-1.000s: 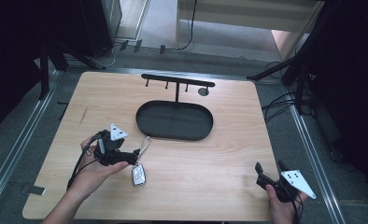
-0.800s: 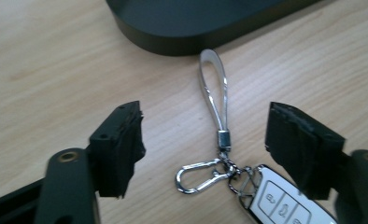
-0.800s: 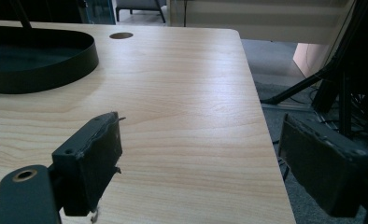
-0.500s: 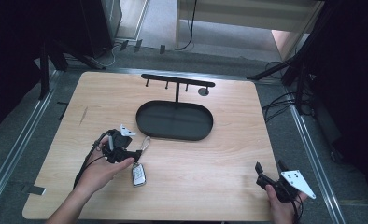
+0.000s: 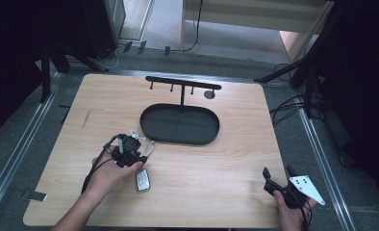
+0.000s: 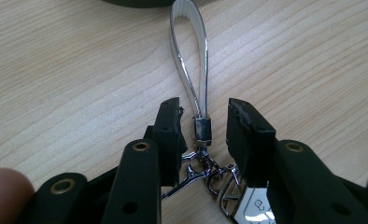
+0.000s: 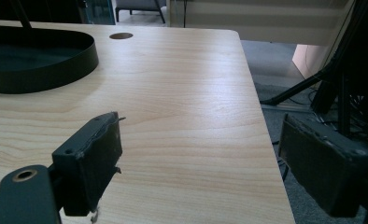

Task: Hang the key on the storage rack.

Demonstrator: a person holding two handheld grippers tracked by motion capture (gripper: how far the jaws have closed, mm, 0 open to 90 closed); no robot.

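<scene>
You are holding the right gripper (image 5: 278,177) at the near right corner of the counter (image 5: 235,159), its jaws standing wide apart with bare wood between them in the right gripper view, the right jaw hanging out past the counter edge. Your right hand (image 5: 288,211) is gripping it from below, with the grey three-cornered plate (image 5: 309,188) facing up. On the near left, your left hand (image 5: 109,173) is holding the left gripper (image 6: 203,130) low over the counter; its jaws are standing partly open on either side of the small metal clasp (image 6: 202,130) of a key fob's strap, apart from it on both sides, not yet pinching. The white strap loop (image 6: 190,51) is lying flat on the wood, running away from the jaws toward the tray. The metal rings and clips (image 6: 205,170) are lying under the jaws, and the key fob (image 5: 142,180) is lying just beside your left hand in the high view. Farther out, the black oval tray (image 5: 180,139) is sitting mid-counter, its rim near the end of the loop. Behind it a black hook rack (image 5: 183,83) is standing upright, with a round hole (image 5: 209,94) in the counter just beside it.
</scene>
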